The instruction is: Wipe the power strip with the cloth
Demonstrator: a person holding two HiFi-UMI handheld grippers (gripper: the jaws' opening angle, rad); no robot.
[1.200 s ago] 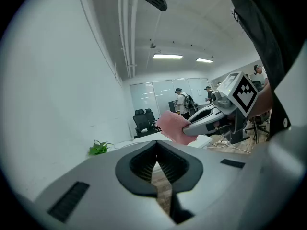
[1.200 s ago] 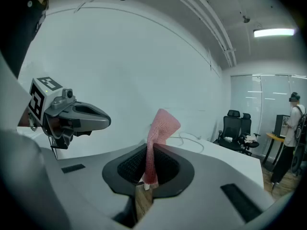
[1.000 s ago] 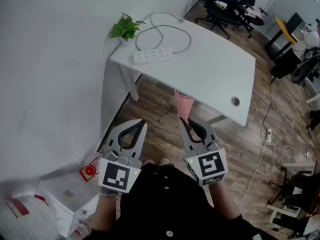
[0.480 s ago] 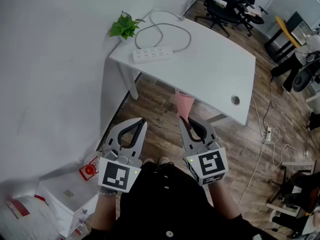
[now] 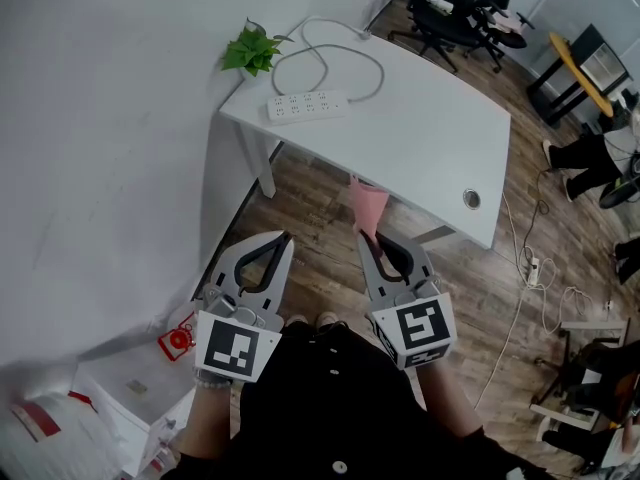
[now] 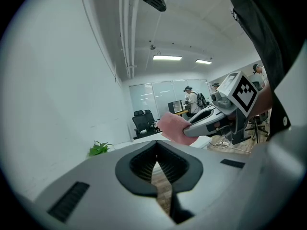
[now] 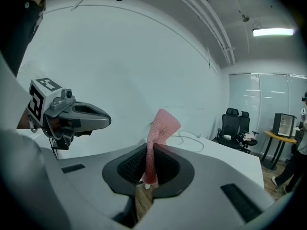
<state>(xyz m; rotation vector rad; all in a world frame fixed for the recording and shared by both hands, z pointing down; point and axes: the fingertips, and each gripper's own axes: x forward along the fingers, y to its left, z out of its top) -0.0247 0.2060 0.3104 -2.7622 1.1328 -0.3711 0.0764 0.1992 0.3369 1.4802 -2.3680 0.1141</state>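
Note:
A white power strip [image 5: 306, 106] lies near the left end of a white desk [image 5: 420, 143], its grey cable looping behind it. My right gripper [image 5: 366, 240] is shut on a pink cloth [image 5: 367, 208], which sticks up from between its jaws [image 7: 161, 128]. My left gripper [image 5: 285, 238] is shut with nothing in it, its jaws meeting at the tip [image 6: 157, 145]. Both grippers hang side by side over the wooden floor, short of the desk's front edge. The cloth [image 6: 173, 127] and right gripper also show in the left gripper view.
A small green plant [image 5: 250, 53] stands at the desk's far left corner by the white wall. Black office chairs [image 5: 460, 18] stand beyond the desk. A cable hole [image 5: 470, 201] sits in the desk's right end. White boxes [image 5: 120, 393] lie on the floor at my left.
Both grippers stay almost still with the cloth held. A person at the right edge of the room has moved.

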